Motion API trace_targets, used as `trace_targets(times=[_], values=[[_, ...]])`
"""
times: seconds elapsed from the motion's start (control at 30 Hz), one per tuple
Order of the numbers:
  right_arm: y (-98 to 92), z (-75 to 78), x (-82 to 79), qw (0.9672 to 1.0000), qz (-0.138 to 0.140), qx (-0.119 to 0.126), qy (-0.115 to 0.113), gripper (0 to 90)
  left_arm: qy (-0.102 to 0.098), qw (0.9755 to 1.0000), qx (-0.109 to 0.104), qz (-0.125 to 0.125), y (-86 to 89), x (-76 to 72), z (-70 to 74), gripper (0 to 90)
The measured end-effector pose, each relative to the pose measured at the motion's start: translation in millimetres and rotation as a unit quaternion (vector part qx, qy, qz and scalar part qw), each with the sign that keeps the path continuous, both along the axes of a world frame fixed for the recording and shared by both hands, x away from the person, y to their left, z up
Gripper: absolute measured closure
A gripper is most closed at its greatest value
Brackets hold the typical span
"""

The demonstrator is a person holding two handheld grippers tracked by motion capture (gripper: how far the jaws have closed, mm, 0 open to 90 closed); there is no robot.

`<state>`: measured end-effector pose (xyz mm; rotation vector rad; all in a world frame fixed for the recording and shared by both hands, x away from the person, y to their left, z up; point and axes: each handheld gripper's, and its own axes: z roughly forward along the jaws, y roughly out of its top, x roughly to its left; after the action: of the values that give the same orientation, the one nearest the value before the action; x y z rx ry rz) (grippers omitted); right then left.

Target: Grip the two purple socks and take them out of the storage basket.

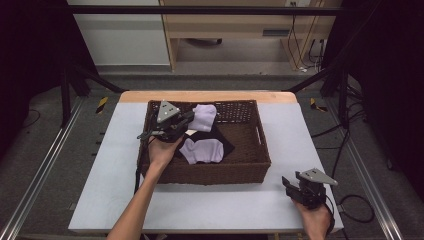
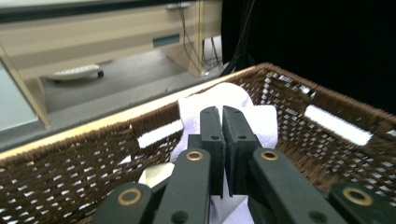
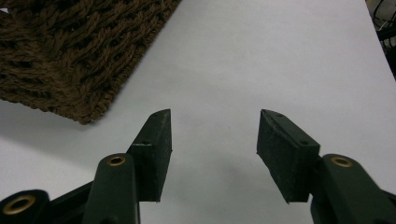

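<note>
A brown wicker basket point(image 1: 215, 175) stands mid-table. Above its left half, my left gripper point(image 1: 189, 120) is shut on a pale lilac sock point(image 1: 205, 116), which hangs toward the back wall. In the left gripper view the jaws point(image 2: 223, 135) press together with the sock point(image 2: 261, 121) bulging past them and the basket wall point(image 2: 70, 163) behind. A second lilac sock point(image 1: 202, 150) lies on a black cloth point(image 1: 226, 144) on the basket floor. My right gripper point(image 1: 291, 186) rests open and empty on the table at the front right, and its jaws point(image 3: 214, 140) stand wide over bare white table beside the basket corner point(image 3: 70, 46).
The white tabletop point(image 1: 120, 190) has free room left, right and in front of the basket. A wooden strip point(image 1: 210, 96) runs along its far edge. Metal frame rails and cables lie on the floor around the table.
</note>
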<state>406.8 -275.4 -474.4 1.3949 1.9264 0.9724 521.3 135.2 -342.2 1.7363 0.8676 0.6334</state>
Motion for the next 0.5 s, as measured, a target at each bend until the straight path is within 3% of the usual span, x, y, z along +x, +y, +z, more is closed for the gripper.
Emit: trace_targets(times=[0.5], values=[[-2.1,0.1,-0.5,1.0,-0.005,0.004,-0.001,45.8,-0.042,0.9979,-0.03,-0.039,18.8,-52.8,33.5,86.8]])
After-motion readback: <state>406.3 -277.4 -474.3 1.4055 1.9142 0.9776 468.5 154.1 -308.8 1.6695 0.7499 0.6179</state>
